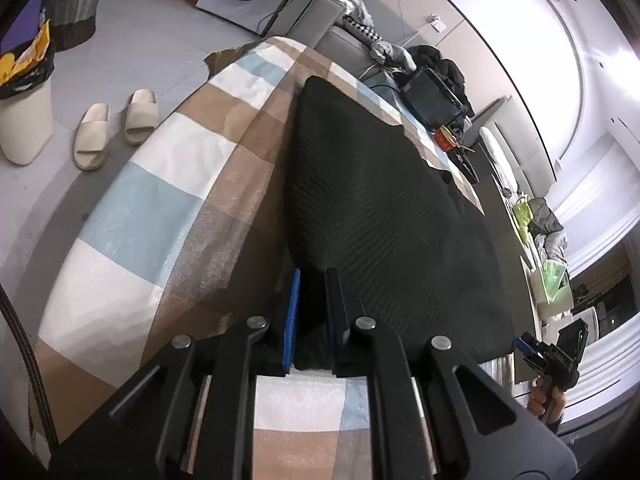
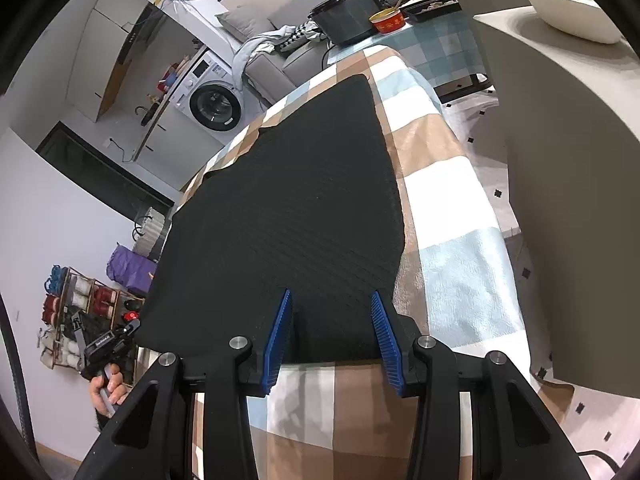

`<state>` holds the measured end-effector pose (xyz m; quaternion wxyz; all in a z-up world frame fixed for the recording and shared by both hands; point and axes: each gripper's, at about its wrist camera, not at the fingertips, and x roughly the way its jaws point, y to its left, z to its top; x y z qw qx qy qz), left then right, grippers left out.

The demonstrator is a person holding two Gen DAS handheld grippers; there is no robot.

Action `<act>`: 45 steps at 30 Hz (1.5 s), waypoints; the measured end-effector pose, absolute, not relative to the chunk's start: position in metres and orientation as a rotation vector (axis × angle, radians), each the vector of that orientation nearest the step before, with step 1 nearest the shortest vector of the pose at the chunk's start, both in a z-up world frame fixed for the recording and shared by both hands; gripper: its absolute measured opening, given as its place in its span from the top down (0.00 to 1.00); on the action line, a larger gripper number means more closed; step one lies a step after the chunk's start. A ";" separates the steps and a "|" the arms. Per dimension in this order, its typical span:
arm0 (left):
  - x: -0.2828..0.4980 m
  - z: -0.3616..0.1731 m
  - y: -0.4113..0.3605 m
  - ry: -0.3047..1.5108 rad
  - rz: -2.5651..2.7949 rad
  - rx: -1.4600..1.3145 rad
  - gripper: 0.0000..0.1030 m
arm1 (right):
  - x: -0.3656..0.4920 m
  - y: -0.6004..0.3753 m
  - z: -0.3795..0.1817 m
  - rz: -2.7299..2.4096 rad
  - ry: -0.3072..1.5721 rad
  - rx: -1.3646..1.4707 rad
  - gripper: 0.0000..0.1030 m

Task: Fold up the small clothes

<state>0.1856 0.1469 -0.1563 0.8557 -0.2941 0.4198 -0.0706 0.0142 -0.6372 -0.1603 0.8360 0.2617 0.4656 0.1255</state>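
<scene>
A black ribbed garment point(image 1: 384, 208) lies spread flat on a table under a checked cloth point(image 1: 168, 184); it also shows in the right wrist view point(image 2: 288, 216). My left gripper point(image 1: 314, 276) is at the garment's near edge, its blue-padded jaws narrowed around a fold of the fabric. My right gripper point(image 2: 332, 300) is open, its jaws straddling the garment's near hem above the checked cloth point(image 2: 452, 208). Each gripper shows small at the edge of the other's view, the right one point(image 1: 532, 350) and the left one point(image 2: 128, 326).
A black box point(image 2: 348, 16) and a red bowl point(image 2: 388, 20) stand at the table's far end. A washing machine point(image 2: 212, 100) and sofa stand behind. Slippers point(image 1: 116, 128) and a bin point(image 1: 24, 92) are on the floor. A white counter point(image 2: 560, 160) stands at the right.
</scene>
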 end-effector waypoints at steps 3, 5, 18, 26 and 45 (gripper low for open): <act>0.181 -0.154 0.143 0.898 -0.160 -0.621 0.69 | 0.010 -0.639 -0.161 0.261 0.995 0.548 0.59; 0.178 -0.153 0.141 0.898 -0.156 -0.622 0.65 | 0.003 -0.643 -0.161 0.268 0.986 0.564 0.59; 0.174 -0.153 0.126 0.912 -0.145 -0.581 0.53 | 0.017 -0.641 -0.169 0.290 0.968 0.523 0.56; 0.179 -0.157 0.121 0.927 -0.137 -0.568 0.53 | 0.023 -0.622 -0.153 0.371 0.891 0.453 0.91; 0.137 -0.155 0.133 0.932 -0.183 -0.742 0.53 | -0.030 -0.613 -0.128 0.231 0.879 0.425 0.54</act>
